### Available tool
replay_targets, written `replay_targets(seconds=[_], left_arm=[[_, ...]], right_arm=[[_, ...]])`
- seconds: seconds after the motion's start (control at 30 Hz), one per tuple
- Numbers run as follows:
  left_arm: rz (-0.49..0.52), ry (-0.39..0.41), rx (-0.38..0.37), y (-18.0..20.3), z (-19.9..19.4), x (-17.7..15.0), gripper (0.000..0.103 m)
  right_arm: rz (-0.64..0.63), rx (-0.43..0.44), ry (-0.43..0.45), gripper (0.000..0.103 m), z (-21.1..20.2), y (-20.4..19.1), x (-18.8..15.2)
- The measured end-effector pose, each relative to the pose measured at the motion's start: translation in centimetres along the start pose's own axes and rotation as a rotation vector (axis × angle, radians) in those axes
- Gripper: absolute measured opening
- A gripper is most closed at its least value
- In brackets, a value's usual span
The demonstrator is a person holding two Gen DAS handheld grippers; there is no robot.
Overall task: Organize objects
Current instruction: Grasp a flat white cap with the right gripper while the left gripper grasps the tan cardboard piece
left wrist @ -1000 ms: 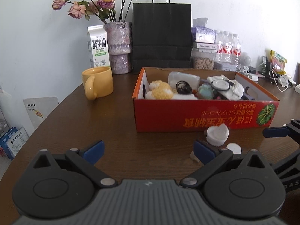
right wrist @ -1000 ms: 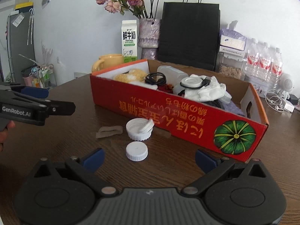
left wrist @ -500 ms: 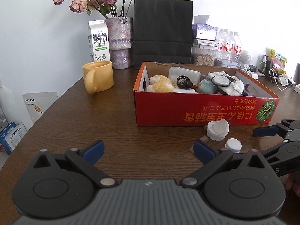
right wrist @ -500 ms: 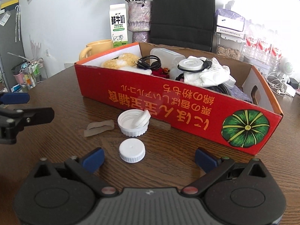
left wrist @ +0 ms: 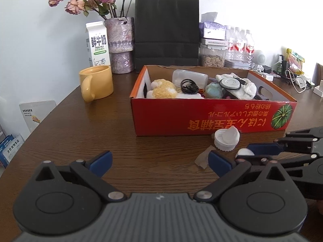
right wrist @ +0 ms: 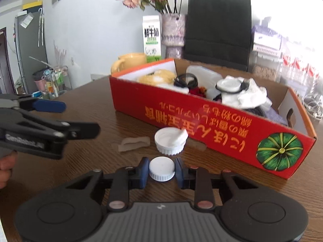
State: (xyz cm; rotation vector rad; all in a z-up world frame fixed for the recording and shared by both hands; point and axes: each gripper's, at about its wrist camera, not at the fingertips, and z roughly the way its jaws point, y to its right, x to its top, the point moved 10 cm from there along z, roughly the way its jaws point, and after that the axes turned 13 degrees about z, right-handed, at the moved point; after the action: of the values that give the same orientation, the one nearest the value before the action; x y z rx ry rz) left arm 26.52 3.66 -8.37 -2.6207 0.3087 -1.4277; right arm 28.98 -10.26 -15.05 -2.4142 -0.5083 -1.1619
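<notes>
Looking from the left wrist, the left gripper (left wrist: 159, 158) has its fingers wide apart and holds nothing. It hangs over the brown table (left wrist: 80, 133). The red box (left wrist: 212, 113) sits ahead, full of stuff. The big white lid (left wrist: 226, 139) lies just in front of it, beside a paper scrap (left wrist: 202, 158).

From the right wrist, the right gripper (right wrist: 161, 169) is squeezed onto the small white cap (right wrist: 162, 168), one blue pad on each side. The cap is round and smooth, so it could pop out if the squeeze is loose. It sits low on the table, very near the big lid. A quick lift might bump that lid. The box wall is tall, so a low carry could knock the cap loose there.
</notes>
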Motion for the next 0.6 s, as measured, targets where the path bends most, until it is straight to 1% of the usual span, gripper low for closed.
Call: replay_targets(seconds=[0.1, 0.2, 0.27, 0.4, 0.5, 0.57, 0.6], left_arm=[[0.017, -0.004, -0.017, 0.8, 0.6, 0.2, 0.103], [0.042, -0.01, -0.031, 1.8, 1.3, 0.5, 0.103], [0.054, -0.022, -0.036, 2.4, 1.9, 0.6, 0.103], [0.081, -0.03, -0.045, 3.4, 3.0, 1.1, 0.103], [0.097, -0.042, -0.047, 4.1, 3.9, 1.3, 0.103], [0.106, -0.052, -0.049, 4.5, 4.3, 1.2, 0.1], [0.104, -0.047, -0.062, 4.7, 4.3, 1.2, 0.097]], right_arm=[[0.014, -0.025, 0.063, 0.027, -1.0, 0.6, 0.5], [0.048, -0.064, 0.122, 0.027, -2.2, 2.2, 0.9], [0.071, -0.083, 0.146, 0.027, -2.9, 3.3, 1.1], [0.101, -0.118, 0.177, 0.027, -3.9, 5.1, 1.3], [0.116, -0.128, 0.186, 0.027, -4.3, 5.8, 1.4], [0.116, -0.127, 0.186, 0.027, -4.3, 5.9, 1.4], [0.112, -0.127, 0.185, 0.027, -4.2, 5.9, 1.4]])
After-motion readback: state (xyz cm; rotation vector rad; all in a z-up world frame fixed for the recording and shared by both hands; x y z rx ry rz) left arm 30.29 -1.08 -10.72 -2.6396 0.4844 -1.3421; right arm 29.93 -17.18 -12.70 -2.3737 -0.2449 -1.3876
